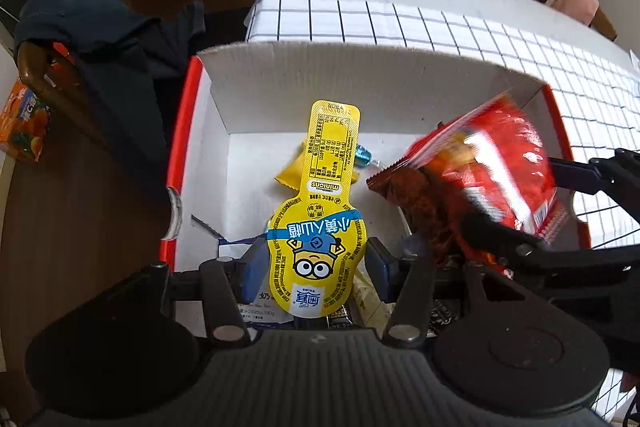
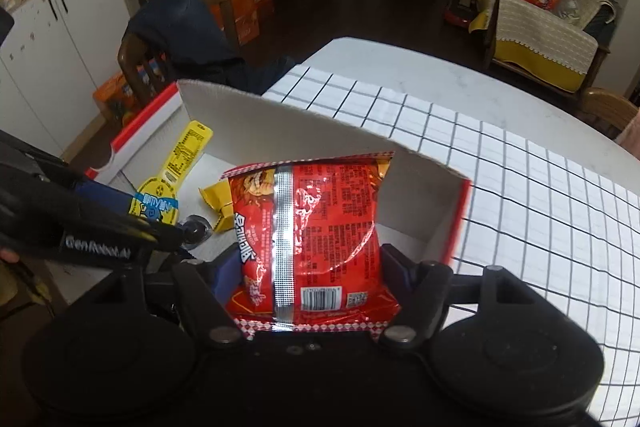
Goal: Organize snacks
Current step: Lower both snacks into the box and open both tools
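My left gripper (image 1: 316, 259) is shut on a yellow Minions pouch (image 1: 320, 211), which hangs over the open white box with red rim (image 1: 360, 83). My right gripper (image 2: 312, 267) is shut on a red snack bag (image 2: 320, 227), held above the right part of the same box (image 2: 288, 123). The left wrist view shows that red bag (image 1: 492, 167) blurred at the right, with the right gripper's black fingers (image 1: 504, 235) on it. The yellow pouch (image 2: 176, 163) and the left gripper (image 2: 120, 211) appear at the left of the right wrist view. In the box lie a small yellow packet (image 1: 290, 171) and a blue wrapped candy (image 1: 364, 157).
The box stands on a table with a white checked cloth (image 2: 520, 187). A wooden chair draped with dark clothing (image 1: 100, 39) stands left of the box. More wrapped snacks (image 1: 256, 307) lie under the left gripper. An orange carton (image 1: 24, 123) sits on the floor at far left.
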Demonstrator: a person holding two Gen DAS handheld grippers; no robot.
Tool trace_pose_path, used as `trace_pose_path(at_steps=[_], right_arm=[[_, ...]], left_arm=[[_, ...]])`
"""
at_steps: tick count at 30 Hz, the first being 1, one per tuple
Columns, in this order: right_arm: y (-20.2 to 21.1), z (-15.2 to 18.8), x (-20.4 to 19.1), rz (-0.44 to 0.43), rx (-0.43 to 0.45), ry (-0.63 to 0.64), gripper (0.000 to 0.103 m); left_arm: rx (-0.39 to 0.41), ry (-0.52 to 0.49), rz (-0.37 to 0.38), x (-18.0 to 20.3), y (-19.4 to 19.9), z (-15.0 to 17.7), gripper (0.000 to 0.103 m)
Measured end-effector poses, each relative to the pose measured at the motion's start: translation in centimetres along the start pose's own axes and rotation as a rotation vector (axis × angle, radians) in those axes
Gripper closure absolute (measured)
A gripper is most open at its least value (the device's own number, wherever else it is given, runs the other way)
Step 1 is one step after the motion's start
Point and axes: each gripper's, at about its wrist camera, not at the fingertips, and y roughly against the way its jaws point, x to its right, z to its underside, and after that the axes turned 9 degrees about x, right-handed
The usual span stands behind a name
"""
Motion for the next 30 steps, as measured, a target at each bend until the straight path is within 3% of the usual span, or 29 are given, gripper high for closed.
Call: trace_pose_path(at_steps=[7, 15, 19, 22, 30], right_arm=[[-1.2, 0.5, -0.8, -0.013, -0.039, 0.019, 0.031], [-1.3, 0.9, -0.5, -0.029, -0.047, -0.010, 0.030], [-0.6, 1.0, -0.3, -0.034, -0.034, -0.026, 0.026], [0.1, 1.1, -0.2, -0.038, -0.015, -0.045, 0.022], [2.6, 1.2, 0.0, -0.058, 0.027, -0.083, 0.017]], left_arm=[[-0.072, 0.009, -0.008, -0.2, -2.3, 0.2, 0.051], [-0.076, 0.007, -0.010, 0.3, -2.8, 1.0, 0.051], [-0.053, 0.008, -0.004, 0.3, -2.4, 1.3, 0.051], [-0.020, 0.010, -0.001, 0.1, -1.7, 1.5, 0.041], [0.082, 0.029, 0.018, -0.2, 1.4, 2.0, 0.031]])
